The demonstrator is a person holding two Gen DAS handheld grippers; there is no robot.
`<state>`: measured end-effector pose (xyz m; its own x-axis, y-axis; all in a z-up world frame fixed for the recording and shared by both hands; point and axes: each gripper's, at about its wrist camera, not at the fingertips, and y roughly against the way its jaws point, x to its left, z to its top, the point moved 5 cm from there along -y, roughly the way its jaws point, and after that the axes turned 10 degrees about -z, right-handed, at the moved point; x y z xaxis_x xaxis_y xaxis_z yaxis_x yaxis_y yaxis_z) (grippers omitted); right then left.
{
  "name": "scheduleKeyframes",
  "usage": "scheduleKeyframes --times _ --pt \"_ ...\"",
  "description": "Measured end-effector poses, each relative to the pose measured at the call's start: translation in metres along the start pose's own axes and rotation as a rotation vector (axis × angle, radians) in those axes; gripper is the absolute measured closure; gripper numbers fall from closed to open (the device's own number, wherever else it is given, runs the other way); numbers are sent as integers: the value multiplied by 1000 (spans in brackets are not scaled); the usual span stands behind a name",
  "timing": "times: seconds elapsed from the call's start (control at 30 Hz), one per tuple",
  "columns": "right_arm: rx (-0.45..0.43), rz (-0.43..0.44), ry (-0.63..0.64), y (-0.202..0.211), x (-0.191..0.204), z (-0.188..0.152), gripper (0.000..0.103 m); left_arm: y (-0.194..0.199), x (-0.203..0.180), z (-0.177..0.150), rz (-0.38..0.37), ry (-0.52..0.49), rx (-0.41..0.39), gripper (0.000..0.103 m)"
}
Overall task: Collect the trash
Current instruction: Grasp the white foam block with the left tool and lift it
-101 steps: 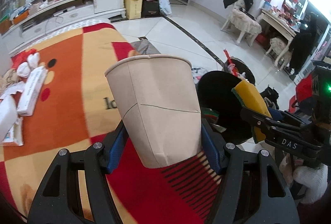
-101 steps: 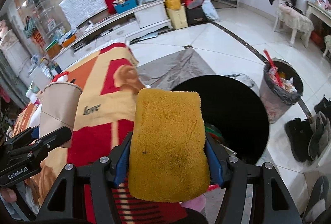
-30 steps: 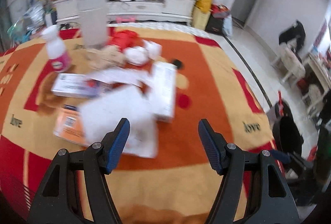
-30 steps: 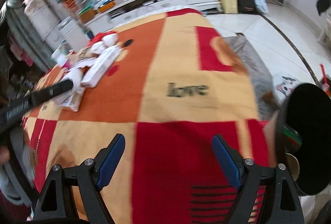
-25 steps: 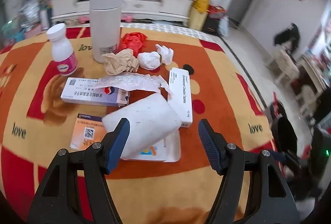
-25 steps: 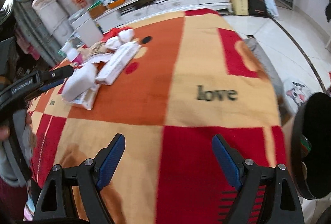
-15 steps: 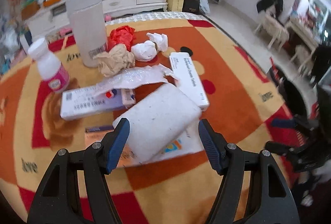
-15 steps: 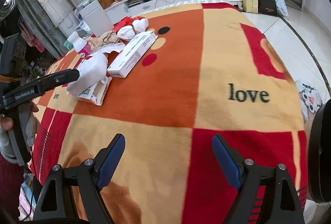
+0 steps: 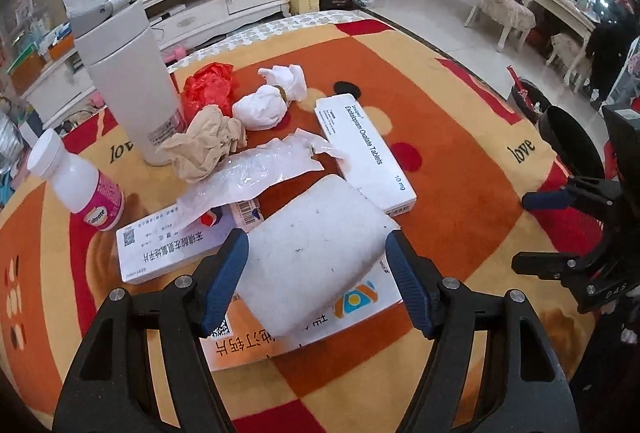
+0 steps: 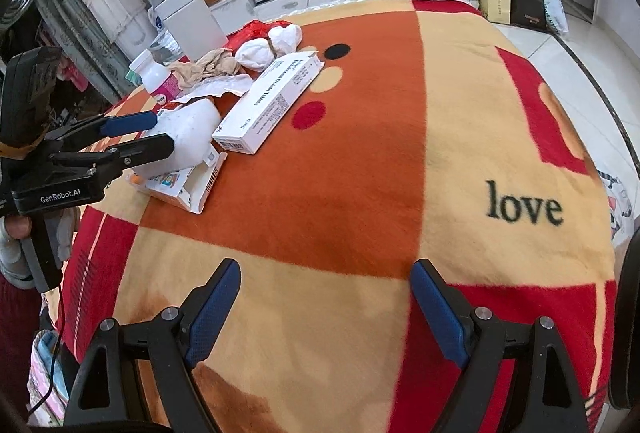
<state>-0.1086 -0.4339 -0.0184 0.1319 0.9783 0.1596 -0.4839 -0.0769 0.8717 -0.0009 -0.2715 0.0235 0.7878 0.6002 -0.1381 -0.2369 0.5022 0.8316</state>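
Leftmost on the patterned tablecloth (image 9: 460, 137), a pink-labelled bottle (image 9: 76, 185) and a tall grey flask (image 9: 128, 81) stand at the far left, with crumpled paper and tissue wads just right of them. Nearer, the left gripper (image 9: 316, 273) has its jaws opening, and the white foam block (image 9: 316, 257), lying on flat medicine boxes, sits between the blue pads without either pad clearly pressing it. Far to the right, the right gripper (image 10: 326, 309) hangs open over bare cloth, well apart from the trash.
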Motion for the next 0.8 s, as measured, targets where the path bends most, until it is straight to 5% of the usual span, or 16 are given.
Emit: scheduleKeyframes --times 0.27,0.4,0.53,0.8 --pt "4 -1 1 -3 2 2 17 -5 -12 -12 88 -155 57 32" --pt "3 3 -2 -2 4 3 17 -1 -3 -9 61 -82 35 43" --pt "2 7 6 -1 7 3 16 15 0 -8 45 -19 -6 67" --pt "-15 41 34 6 25 7 16 59 9 -34 59 139 -39 83"
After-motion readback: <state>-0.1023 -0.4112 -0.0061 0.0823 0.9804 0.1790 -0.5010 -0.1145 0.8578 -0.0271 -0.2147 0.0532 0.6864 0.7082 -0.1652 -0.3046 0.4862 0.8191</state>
